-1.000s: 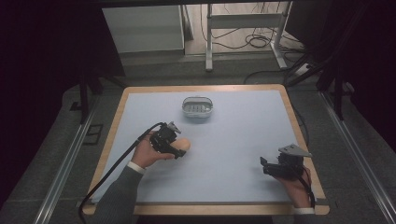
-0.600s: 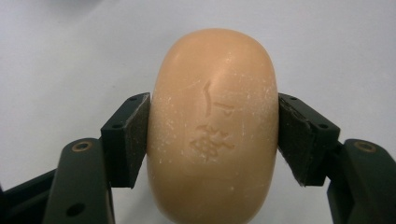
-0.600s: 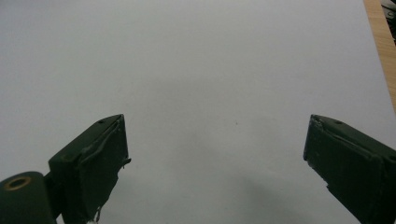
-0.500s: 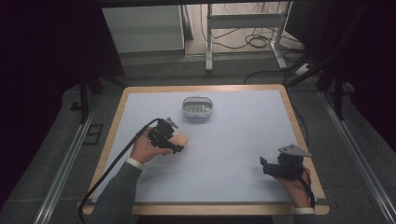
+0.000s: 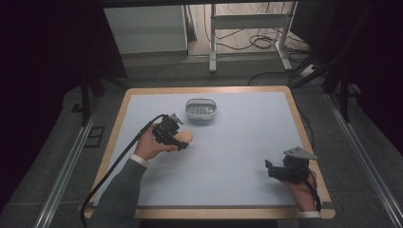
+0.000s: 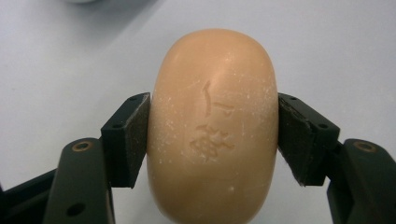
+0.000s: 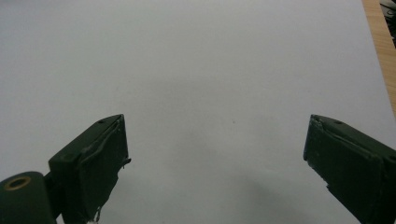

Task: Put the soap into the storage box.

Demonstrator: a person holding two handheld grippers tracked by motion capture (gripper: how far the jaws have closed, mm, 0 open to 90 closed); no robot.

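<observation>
The left hand-held gripper (image 5: 179, 142) sits left of the frame's middle in the high view, gripped by the person's left hand (image 5: 151, 146), and it is clamped on a peach-coloured bar of soap (image 5: 184, 137). In the left gripper view the two black pads (image 6: 127, 139) press flat against the long sides of the soap (image 6: 212, 126), whose rounded end sticks out beyond them toward the top of the frame; stamped marks show on its upper face. Whether the bar rests on the surface or is raised off it cannot be told.

Just above and right of the soap in the high view stands a small pale soap dish (image 5: 201, 109), near the bar but apart from it. Both lie on the light blue sheet covering the desk (image 5: 247, 137), which has a wooden rim.

The right hand-held gripper (image 5: 271, 168) is at the lower right of the high view, well apart from the soap, held in the right hand (image 5: 300, 189) near the desk's right edge. In the right gripper view its jaws stand wide apart with only the blue sheet (image 7: 201, 84) between them.
</observation>
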